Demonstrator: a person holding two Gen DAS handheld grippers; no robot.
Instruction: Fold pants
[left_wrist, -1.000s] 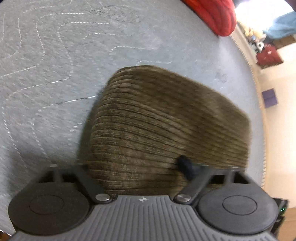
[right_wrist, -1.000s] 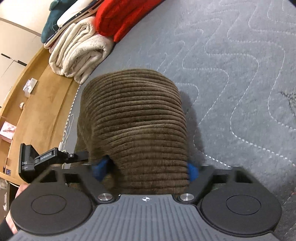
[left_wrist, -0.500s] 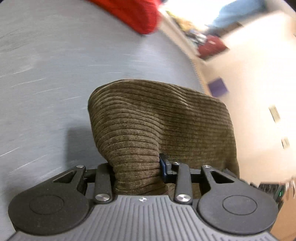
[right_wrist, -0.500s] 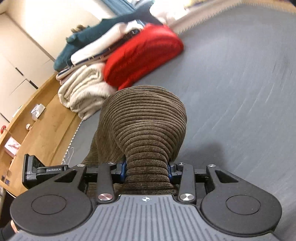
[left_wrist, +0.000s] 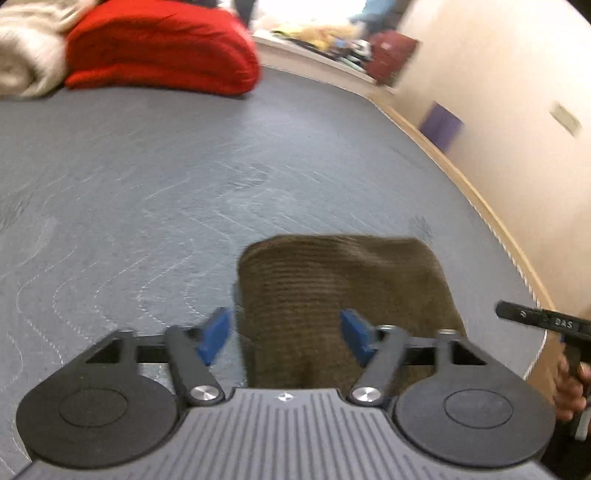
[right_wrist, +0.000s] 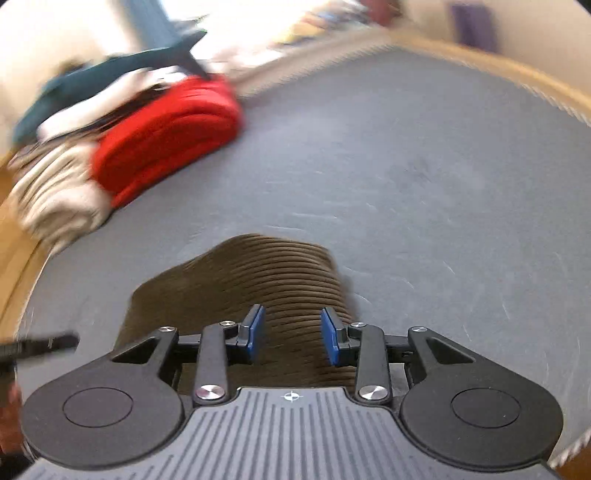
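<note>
Folded brown corduroy pants (left_wrist: 343, 295) lie on the grey quilted mattress (left_wrist: 184, 177), near its edge. Left gripper (left_wrist: 286, 334) and right gripper (right_wrist: 293, 332) hover over them, jaws spread, gripping nothing. A red folded blanket (right_wrist: 166, 129) lies well apart.

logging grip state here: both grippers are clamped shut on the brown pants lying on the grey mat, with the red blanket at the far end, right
Not quite. Both wrist views show the left gripper and right gripper open, blue pads apart, neither clamped on the pants. The rest holds: the pants lie on the grey mat, the red blanket at the far end.
</note>
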